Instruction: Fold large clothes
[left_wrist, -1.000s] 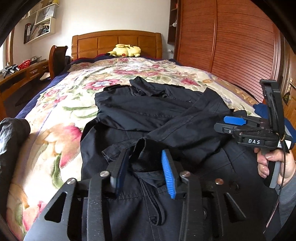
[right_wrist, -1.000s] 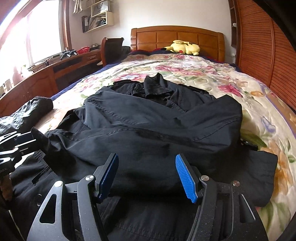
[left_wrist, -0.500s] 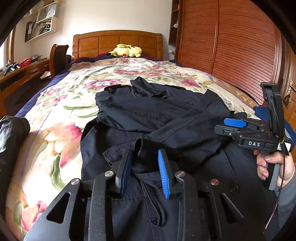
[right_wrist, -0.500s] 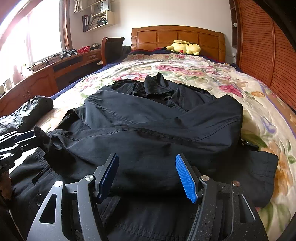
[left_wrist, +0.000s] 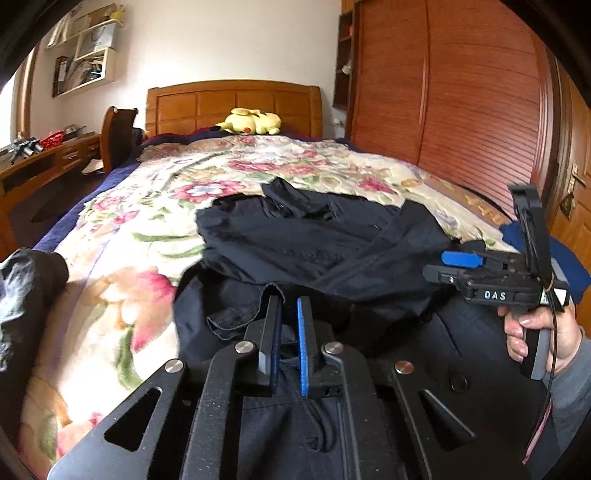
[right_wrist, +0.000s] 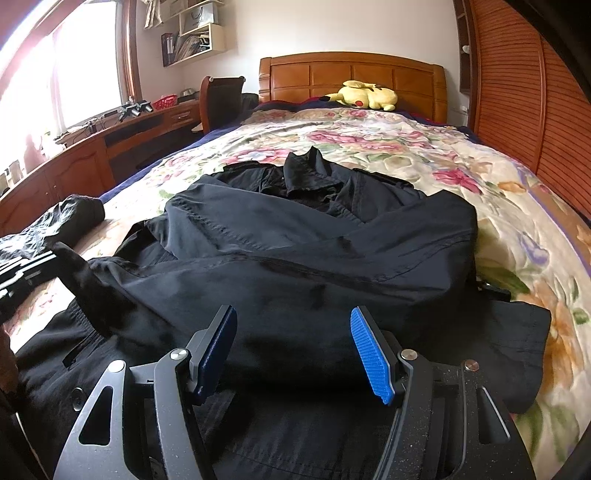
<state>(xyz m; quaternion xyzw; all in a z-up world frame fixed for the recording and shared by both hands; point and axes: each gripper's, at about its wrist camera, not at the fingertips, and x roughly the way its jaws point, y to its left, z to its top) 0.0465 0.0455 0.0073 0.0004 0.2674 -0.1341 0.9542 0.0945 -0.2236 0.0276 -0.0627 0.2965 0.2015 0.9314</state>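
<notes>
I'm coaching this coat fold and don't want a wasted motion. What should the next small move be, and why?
Probably lift the left gripper a little to test its hold. Its fingers are pinched on a fold of the black coat near the hem, while the right gripper hangs open above the cloth with nothing held. The sleeves already lie crossed over the chest.

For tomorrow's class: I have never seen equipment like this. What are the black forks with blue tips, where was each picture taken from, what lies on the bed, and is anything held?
No robot here: a person holds a hand-held gripper in each hand, each with a camera looking along its jaws. One picture is from the left gripper, the other from the right gripper. On the floral bedspread lies a dark jacket, partly folded, with a yellow plush toy by the headboard. The left jaws are nearly together, pinching a fold of the jacket. The right jaws stand open above the cloth, holding nothing. The person's right hand shows in the left view.
</notes>
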